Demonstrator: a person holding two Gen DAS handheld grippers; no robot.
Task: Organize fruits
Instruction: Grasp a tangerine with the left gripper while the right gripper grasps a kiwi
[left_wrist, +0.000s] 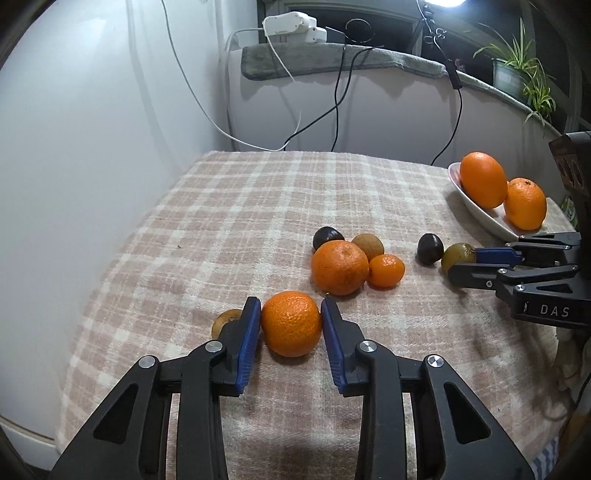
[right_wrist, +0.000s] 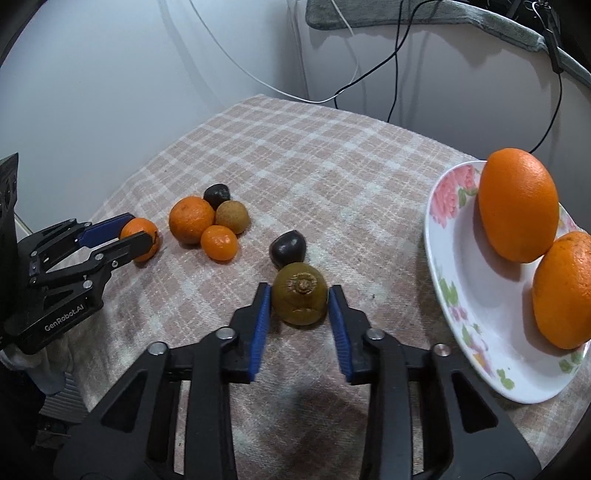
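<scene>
My left gripper (left_wrist: 291, 315) is shut on an orange (left_wrist: 291, 324) that rests on the checked cloth; a brown fruit (left_wrist: 226, 322) lies just left of its left finger. My right gripper (right_wrist: 300, 300) is shut on a green-brown kiwi (right_wrist: 300, 298) on the cloth, with a dark round fruit (right_wrist: 287, 247) just beyond it. A cluster sits mid-table: a big orange (left_wrist: 340, 267), a small orange (left_wrist: 386, 271), a brown kiwi (left_wrist: 368, 246) and a dark fruit (left_wrist: 327, 238). A floral white plate (right_wrist: 454, 295) at the right holds two large oranges (right_wrist: 518, 205) (right_wrist: 565, 290).
The table is covered by a pink checked cloth (left_wrist: 236, 206) and stands against a white wall (left_wrist: 74, 110). Cables (left_wrist: 338, 96) hang behind the far edge. A potted plant (left_wrist: 517, 70) stands on the sill at the back right.
</scene>
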